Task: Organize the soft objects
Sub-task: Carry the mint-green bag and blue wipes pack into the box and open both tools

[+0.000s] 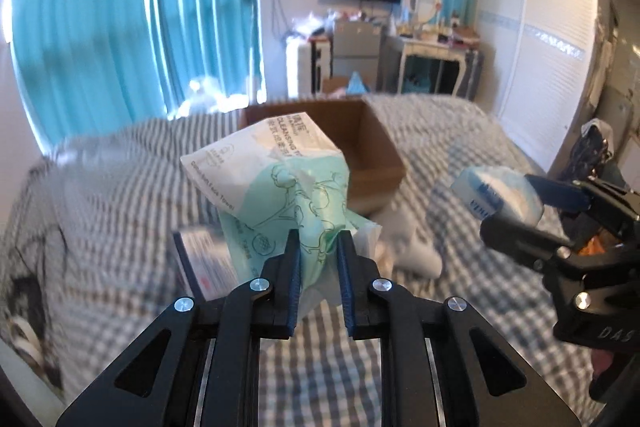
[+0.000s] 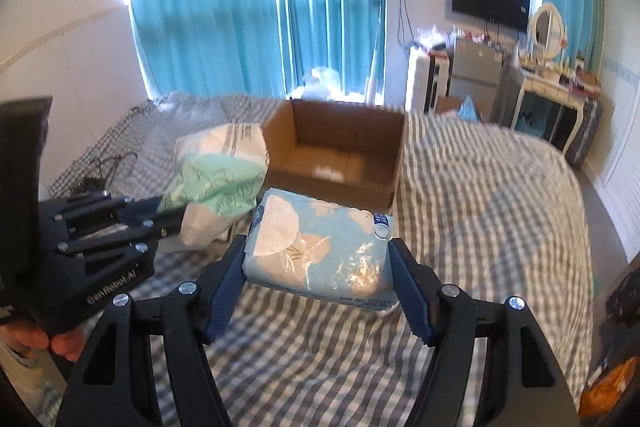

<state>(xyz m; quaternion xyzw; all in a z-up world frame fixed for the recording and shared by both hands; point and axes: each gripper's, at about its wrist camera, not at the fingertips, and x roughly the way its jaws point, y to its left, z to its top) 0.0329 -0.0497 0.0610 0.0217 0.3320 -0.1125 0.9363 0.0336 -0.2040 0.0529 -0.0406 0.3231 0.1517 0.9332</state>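
Left gripper [image 1: 319, 241] pinched tight on green towel pack [image 1: 280, 179], right gripper [image 2: 318, 259] clamping blue tissue pack [image 2: 320, 247] across its width, cardboard box [image 2: 394, 163] beyond on checked bed [image 2: 480, 187]

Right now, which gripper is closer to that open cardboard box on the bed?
Hard to call; the left gripper, shut on the green towel pack, may be nearer the cardboard box. The right gripper holds the blue tissue pack before it.

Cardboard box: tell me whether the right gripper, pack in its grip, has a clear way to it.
Probably yes. The cardboard box stands open just beyond the blue pack in the right gripper, nothing between them.
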